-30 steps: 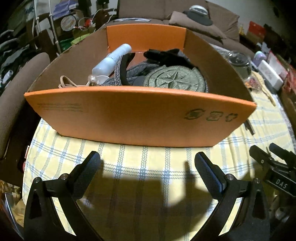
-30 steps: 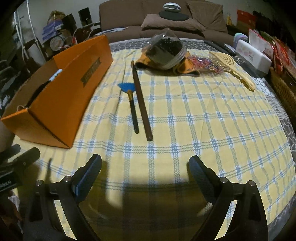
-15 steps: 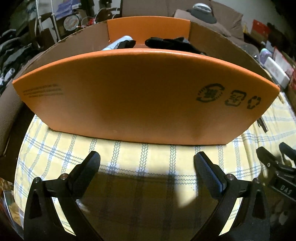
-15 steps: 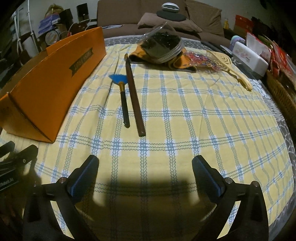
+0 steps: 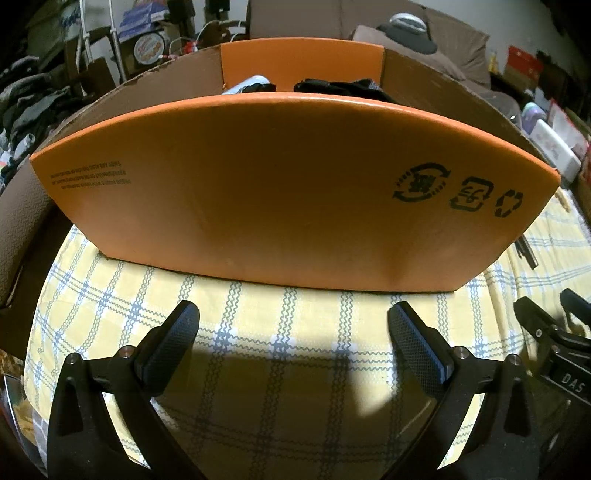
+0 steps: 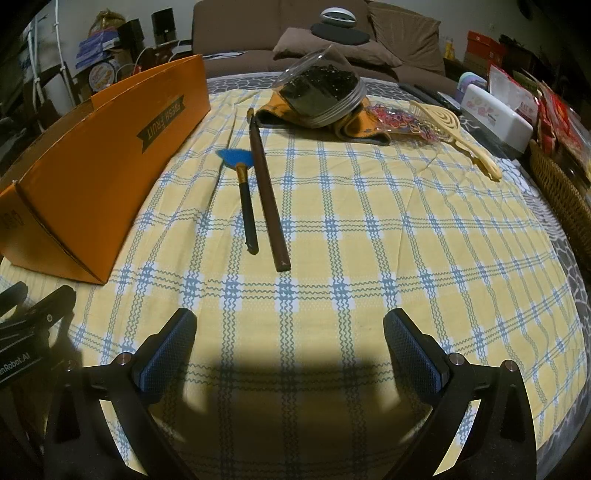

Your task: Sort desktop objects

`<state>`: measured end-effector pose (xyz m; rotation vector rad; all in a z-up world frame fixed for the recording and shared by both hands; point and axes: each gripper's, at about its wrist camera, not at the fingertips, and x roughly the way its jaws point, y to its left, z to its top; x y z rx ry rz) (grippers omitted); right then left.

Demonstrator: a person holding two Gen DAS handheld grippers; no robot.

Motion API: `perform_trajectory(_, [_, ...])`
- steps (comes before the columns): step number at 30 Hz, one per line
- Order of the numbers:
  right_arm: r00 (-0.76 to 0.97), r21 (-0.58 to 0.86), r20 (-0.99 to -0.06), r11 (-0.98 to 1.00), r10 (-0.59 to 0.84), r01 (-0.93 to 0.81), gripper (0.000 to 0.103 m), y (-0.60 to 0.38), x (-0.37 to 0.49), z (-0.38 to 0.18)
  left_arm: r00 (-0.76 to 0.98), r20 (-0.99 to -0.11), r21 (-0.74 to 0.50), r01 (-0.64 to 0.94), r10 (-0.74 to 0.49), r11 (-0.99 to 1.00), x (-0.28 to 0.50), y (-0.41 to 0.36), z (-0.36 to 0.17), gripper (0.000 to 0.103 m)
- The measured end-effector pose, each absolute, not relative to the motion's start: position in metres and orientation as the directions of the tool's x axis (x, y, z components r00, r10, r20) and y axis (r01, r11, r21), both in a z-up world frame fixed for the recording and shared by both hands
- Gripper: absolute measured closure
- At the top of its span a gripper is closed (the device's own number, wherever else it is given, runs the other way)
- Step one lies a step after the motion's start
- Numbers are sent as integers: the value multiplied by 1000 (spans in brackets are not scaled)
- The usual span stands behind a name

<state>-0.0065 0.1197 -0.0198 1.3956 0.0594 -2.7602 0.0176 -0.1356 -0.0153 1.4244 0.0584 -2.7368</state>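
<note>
You are working at a table under a yellow checked cloth, with a brown sofa behind it. The orange box already holds some items; only a pale one and some black ones show over its near wall, so sorting is judged partly done. Left to sort: the blue brush and the brown stick lying side by side, and further off the clear jar, a heap of coloured bands and a cream comb. Your right gripper is spread wide and empty; brush and stick lie ahead of it, slightly left, well apart from the fingertips. Your left gripper is likewise spread and empty, squarely facing the box wall, near but not touching.
</note>
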Motion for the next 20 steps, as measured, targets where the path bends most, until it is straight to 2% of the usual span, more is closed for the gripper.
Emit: perform_trajectory(20, [-592,-12,-805,-998,-26,60,0,119,-6,-20,-572,-820,-8,67,-32,-998,15,-136,-16,0])
